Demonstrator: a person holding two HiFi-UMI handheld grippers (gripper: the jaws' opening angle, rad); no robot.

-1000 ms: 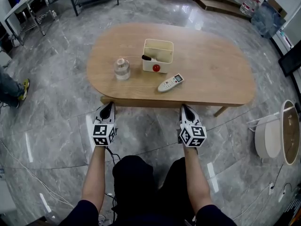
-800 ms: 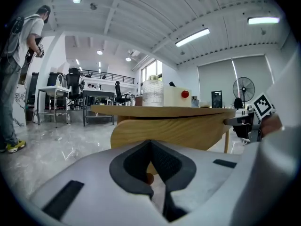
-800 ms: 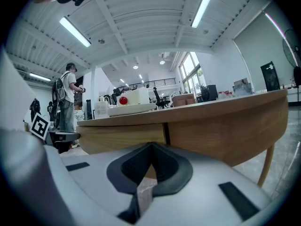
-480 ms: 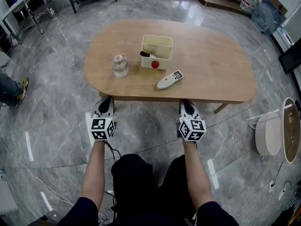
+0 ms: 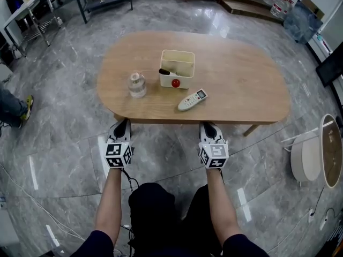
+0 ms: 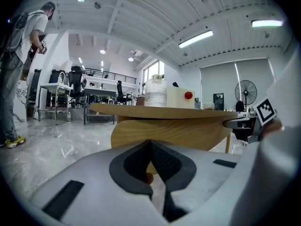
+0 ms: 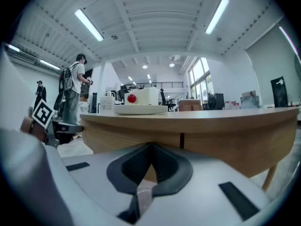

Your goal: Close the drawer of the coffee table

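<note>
Wooden bench [image 5: 241, 74], remote [image 5: 192, 99] lying on top. Left tool [image 5: 124, 123] and right tool [image 5: 206, 126] both pinched closed, empty. Tips at the bench's front edge.

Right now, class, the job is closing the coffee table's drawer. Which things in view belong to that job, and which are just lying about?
Belong to the job:
coffee table
drawer front
left claw and right claw, both shut, at the table's near edge

Just lying about, on the tabletop:
glass jar
cream box
red ball at the box's front
remote control
</note>
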